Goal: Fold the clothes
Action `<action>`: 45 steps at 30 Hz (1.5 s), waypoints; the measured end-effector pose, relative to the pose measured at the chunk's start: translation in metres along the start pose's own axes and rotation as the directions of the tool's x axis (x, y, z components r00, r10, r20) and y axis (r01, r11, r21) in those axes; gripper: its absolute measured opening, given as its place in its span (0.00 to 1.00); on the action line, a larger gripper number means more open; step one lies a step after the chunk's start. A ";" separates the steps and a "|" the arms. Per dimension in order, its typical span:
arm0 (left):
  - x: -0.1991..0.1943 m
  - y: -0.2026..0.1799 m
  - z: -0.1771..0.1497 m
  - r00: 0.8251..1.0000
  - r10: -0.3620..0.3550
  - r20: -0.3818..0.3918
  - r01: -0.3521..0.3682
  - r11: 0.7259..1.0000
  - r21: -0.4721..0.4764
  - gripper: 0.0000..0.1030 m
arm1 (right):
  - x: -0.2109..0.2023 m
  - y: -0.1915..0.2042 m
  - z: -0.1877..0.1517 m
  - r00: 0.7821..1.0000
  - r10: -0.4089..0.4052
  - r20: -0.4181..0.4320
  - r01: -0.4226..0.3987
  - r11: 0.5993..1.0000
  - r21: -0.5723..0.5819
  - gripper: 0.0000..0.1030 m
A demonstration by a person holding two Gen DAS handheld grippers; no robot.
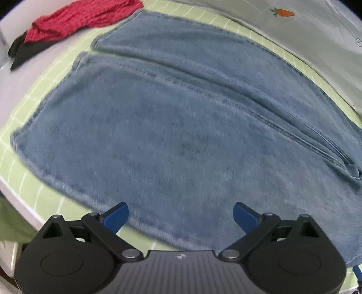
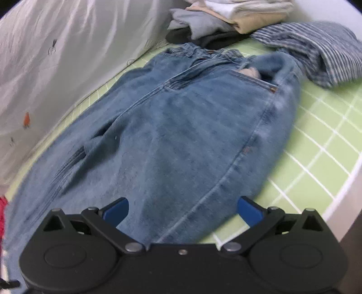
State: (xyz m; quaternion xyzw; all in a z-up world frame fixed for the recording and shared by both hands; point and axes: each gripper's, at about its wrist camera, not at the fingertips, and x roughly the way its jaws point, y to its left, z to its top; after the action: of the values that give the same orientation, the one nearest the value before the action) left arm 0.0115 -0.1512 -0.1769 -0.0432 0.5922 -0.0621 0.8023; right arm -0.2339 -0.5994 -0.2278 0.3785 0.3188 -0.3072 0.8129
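A pair of light blue jeans (image 1: 172, 135) lies flat on a green checked mat (image 1: 29, 104). The left wrist view shows the two legs side by side, with the hems at the far left. The right wrist view shows the jeans (image 2: 181, 140) from the thigh up to the waistband (image 2: 199, 53) at the far end. My left gripper (image 1: 181, 217) is open and empty, just above the near leg. My right gripper (image 2: 182, 212) is open and empty, over the thigh close to the near side seam.
A red knitted garment (image 1: 79, 20) lies on a black one (image 1: 27, 52) at the far left. A white sheet with a carrot print (image 1: 285, 12) borders the mat. A striped blue garment (image 2: 316, 52) and a stack of folded clothes (image 2: 230, 20) lie beyond the waistband. The mat's edge (image 2: 339, 187) is near right.
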 end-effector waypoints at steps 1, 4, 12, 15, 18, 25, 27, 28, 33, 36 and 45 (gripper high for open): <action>-0.001 0.002 -0.003 1.000 0.001 0.001 -0.001 1.000 -0.007 0.96 | -0.002 -0.007 0.001 1.000 0.022 0.007 -0.022 0.999 0.040 1.00; -0.005 0.006 -0.010 1.000 0.004 0.003 -0.004 1.000 -0.029 0.96 | -0.006 -0.023 0.006 0.999 0.038 0.039 -0.043 0.989 0.143 1.00; -0.014 0.036 -0.020 0.998 0.029 0.047 -0.022 0.989 -0.144 0.94 | 0.002 -0.039 0.023 0.995 0.046 0.088 -0.064 0.974 0.217 1.00; -0.017 0.053 -0.018 0.995 0.065 0.072 -0.050 0.979 -0.197 0.94 | 0.004 -0.044 0.029 0.994 0.045 0.099 -0.068 0.967 0.245 1.00; -0.017 0.071 -0.013 0.991 0.099 0.085 -0.075 0.965 -0.250 0.94 | 0.005 -0.048 0.033 0.994 0.047 0.102 -0.072 0.963 0.259 1.00; -0.012 0.106 -0.002 0.980 0.170 0.101 -0.131 0.942 -0.309 0.94 | 0.009 -0.044 0.042 0.996 -0.009 0.094 -0.015 0.966 0.257 1.00; -0.009 0.110 0.003 0.978 0.183 0.102 -0.143 0.940 -0.311 0.94 | 0.011 -0.040 0.044 0.996 -0.037 0.087 0.014 0.968 0.249 1.00; -0.007 0.112 0.005 0.977 0.190 0.098 -0.151 0.939 -0.310 0.94 | 0.012 -0.037 0.044 0.995 -0.049 0.084 0.028 0.970 0.242 1.00; 0.005 0.118 0.016 0.972 0.222 0.078 -0.190 0.935 -0.298 0.94 | 0.015 -0.032 0.044 0.994 -0.081 0.075 0.063 0.975 0.213 1.00; 0.008 0.120 0.022 0.965 0.248 0.081 -0.218 0.936 -0.275 0.94 | 0.015 -0.031 0.046 0.993 -0.096 0.067 0.080 0.974 0.213 1.00; 0.012 0.126 0.038 0.959 0.265 0.098 -0.233 0.939 -0.253 0.96 | 0.019 -0.020 0.046 0.987 -0.148 0.055 0.137 0.977 0.163 1.00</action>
State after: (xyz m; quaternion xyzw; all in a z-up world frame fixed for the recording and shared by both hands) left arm 0.0572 -0.0287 -0.1955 -0.0681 0.5424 0.1148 0.8295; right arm -0.2239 -0.6519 -0.2270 0.4077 0.2921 -0.4018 0.7662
